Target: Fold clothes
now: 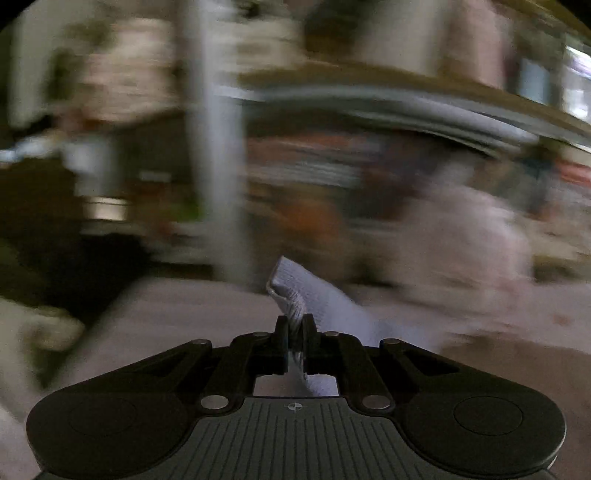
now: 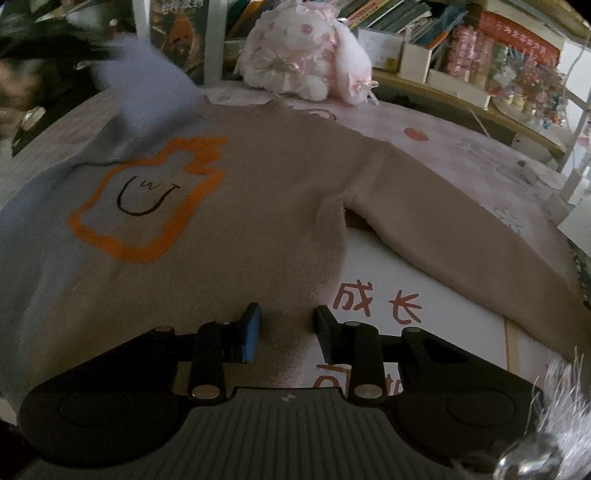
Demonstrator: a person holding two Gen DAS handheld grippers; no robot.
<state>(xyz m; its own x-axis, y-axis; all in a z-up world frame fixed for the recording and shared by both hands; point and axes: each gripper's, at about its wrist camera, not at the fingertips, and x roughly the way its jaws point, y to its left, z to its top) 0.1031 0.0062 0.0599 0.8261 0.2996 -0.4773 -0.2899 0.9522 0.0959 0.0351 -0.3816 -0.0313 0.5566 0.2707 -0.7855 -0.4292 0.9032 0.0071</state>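
A sweater (image 2: 258,206), half beige and half pale blue with an orange outline drawing on its chest, lies flat on the table in the right wrist view. Its beige sleeve (image 2: 461,236) stretches out to the right. Its pale blue sleeve (image 2: 147,85) is lifted at the far left, blurred. My right gripper (image 2: 287,321) stands open just above the sweater's lower hem. In the left wrist view my left gripper (image 1: 295,332) is shut on the ribbed cuff of the pale blue sleeve (image 1: 303,291); the background is smeared by motion.
A pink and white plush toy (image 2: 306,59) sits at the table's far edge. Behind it are shelves with books (image 2: 399,18) and small trinkets (image 2: 517,74). The table cover (image 2: 376,302) shows red characters. A silvery tinsel object (image 2: 554,417) is at the lower right.
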